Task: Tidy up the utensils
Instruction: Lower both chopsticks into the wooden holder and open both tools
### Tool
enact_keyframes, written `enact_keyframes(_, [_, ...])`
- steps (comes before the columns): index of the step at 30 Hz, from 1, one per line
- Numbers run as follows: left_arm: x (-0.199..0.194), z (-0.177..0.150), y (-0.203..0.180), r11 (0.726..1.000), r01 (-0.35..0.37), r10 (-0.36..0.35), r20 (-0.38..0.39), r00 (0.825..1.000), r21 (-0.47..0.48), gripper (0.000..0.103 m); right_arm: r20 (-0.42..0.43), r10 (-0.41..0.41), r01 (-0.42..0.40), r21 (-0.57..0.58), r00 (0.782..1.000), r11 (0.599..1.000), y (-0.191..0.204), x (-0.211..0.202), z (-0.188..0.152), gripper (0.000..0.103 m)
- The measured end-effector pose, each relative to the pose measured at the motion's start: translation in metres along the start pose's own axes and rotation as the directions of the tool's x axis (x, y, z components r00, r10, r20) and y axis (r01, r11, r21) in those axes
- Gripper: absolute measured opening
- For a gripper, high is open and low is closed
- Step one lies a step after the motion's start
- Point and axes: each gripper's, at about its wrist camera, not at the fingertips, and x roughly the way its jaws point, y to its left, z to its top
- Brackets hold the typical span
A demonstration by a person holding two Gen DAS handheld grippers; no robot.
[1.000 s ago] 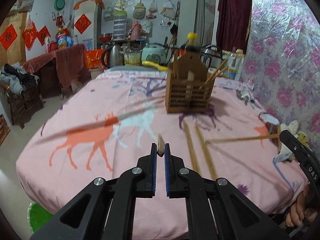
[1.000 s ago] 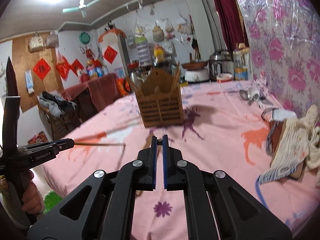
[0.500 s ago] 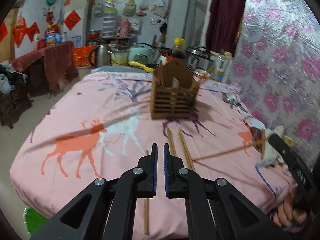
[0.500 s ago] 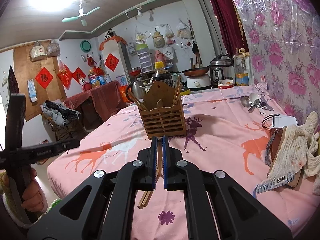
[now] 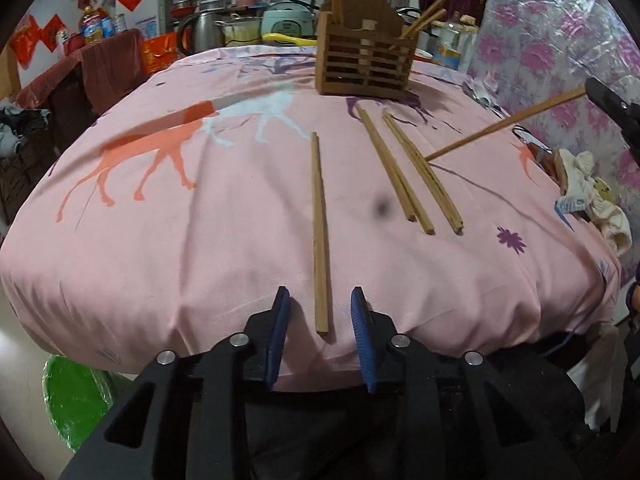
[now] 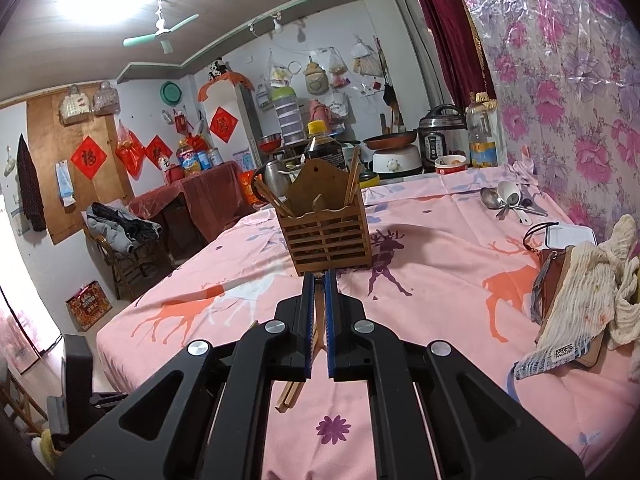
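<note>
A single wooden chopstick (image 5: pixel 320 232) lies on the pink cloth, its near end between the blue pads of my left gripper (image 5: pixel 320 312). The jaws are opening and the pads do not touch it. Three more chopsticks (image 5: pixel 404 176) lie to its right. Farther back stands the slatted wooden utensil holder (image 5: pixel 364 64) (image 6: pixel 326 236) with several chopsticks upright in it. At the right edge my right gripper (image 5: pixel 592 90) (image 6: pixel 317 276) is shut on another chopstick (image 5: pixel 504 124), which slants down toward the loose ones.
The pink deer-print tablecloth (image 5: pixel 180 208) curves off at its front edge just before the left gripper. Spoons (image 6: pixel 508 200) lie at the back right. A knitted cloth and a brown pouch (image 6: pixel 580 292) sit at the right. A green bin (image 5: pixel 76 396) stands on the floor below.
My left gripper let go of its chopstick, which now lies on the cloth. It then sank toward the front edge and its jaws spread. The right gripper kept still.
</note>
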Motion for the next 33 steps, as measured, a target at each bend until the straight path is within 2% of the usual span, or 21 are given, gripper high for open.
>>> enact_keyframes(3, [0.0,-0.003,0.002,1.0,-0.007,0.007,0.004,1.0,0.007,0.006,-0.001,0.002,-0.002,0.005,1.0,1.0,-0.002,0.0,-0.004,0.006])
enact_keyframes(8, [-0.018,0.009,0.002,1.0,-0.012,0.013,0.049,0.999,-0.014,0.006,-0.001,0.002,-0.002,0.004,1.0,1.0,-0.002,0.0,-0.003,0.006])
enact_keyframes(10, [-0.034,0.023,-0.001,1.0,-0.016,0.017,0.1,0.995,-0.007,0.006,-0.002,0.003,-0.003,0.002,1.0,1.0,-0.002,0.0,-0.003,0.006])
enact_keyframes(13, [-0.059,0.052,-0.008,1.0,-0.016,0.015,0.182,0.983,0.007,0.006,-0.004,0.006,-0.006,-0.001,1.0,1.0,0.0,-0.001,-0.006,0.006])
enact_keyframes(18, [-0.083,0.099,-0.022,0.999,0.003,-0.013,0.267,0.964,0.037,0.006,-0.009,0.015,-0.015,-0.003,1.0,1.0,0.002,0.003,0.0,0.006])
enact_keyframes(23, [-0.083,0.132,-0.033,0.998,0.016,-0.032,0.291,0.956,0.058,0.006,-0.003,0.006,-0.006,-0.022,1.0,1.0,0.005,0.009,0.01,0.006])
enact_keyframes(33, [-0.071,0.196,-0.04,0.997,0.056,-0.072,0.299,0.952,0.062,0.006,0.018,0.017,-0.017,-0.021,1.0,1.0,0.002,0.03,0.052,0.006])
